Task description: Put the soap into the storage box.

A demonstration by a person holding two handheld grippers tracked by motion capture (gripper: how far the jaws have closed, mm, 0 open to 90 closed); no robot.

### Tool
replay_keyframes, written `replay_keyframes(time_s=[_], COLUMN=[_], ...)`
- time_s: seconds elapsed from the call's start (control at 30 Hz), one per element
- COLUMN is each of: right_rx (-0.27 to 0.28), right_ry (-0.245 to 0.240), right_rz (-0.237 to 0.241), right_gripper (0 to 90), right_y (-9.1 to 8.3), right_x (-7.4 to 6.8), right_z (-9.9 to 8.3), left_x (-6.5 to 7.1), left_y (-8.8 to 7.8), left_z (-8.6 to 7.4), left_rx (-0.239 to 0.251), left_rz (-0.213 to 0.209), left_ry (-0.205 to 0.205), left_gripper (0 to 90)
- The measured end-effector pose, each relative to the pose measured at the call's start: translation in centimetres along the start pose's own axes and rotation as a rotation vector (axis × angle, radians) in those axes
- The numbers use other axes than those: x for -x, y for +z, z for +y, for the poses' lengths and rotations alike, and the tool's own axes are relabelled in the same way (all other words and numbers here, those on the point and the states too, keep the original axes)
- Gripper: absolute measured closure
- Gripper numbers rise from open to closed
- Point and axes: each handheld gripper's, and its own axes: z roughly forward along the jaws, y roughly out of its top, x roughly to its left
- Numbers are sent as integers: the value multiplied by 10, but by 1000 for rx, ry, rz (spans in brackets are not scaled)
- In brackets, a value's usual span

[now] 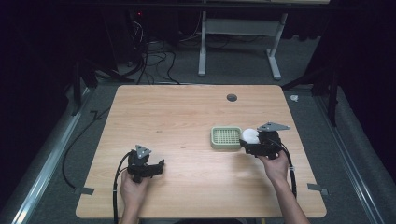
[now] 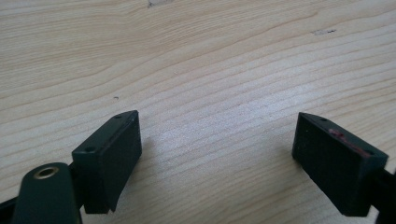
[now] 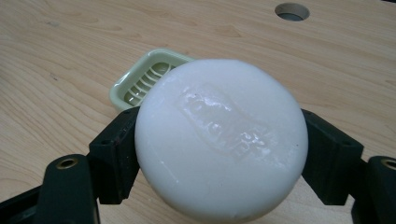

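On the light wooden desk (image 1: 187,121), the right gripper (image 1: 247,140) has its two black jaws clamped on a round white bar of soap (image 1: 250,136), one jaw pressed against each side of it. In the right gripper view the round white bar of soap (image 3: 222,140) faces the camera with a raised embossed mark across its flat face, held clear above the wood, and the right gripper (image 3: 219,154) grips it at its widest part. Just behind and to the left of the soap in that view lies a pale green slotted plastic soap dish (image 3: 140,81), partly hidden by the bar. From the high view the pale green slotted plastic soap dish (image 1: 224,137) rests flat on the desk right of centre, and the soap is at the dish's right edge, just beside it; whether the two touch cannot be told. A small round hole (image 1: 231,97) sits in the desk farther back, also seen at the top of the right gripper view (image 3: 292,11). The left gripper (image 1: 156,168) is held low over the near left part of the desk, well apart from the dish and soap. In the left gripper view the left gripper (image 2: 217,154) has its jaws spread wide with nothing but bare wood grain between them. A black cable (image 1: 116,186) trails from the left gripper over the near edge of the desk.
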Motion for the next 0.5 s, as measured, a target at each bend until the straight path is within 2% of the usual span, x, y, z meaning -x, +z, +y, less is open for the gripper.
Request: replay_keyframes(time_s=[0.5], right_rx=[1], right_ry=[-15], right_rz=[30], right_gripper=[248], right_y=[6], right_x=[-6], right_z=[15], left_x=[0], left_y=[0], left_z=[0], left_rx=[0], left_rz=[0], left_ry=[0], left_gripper=[162])
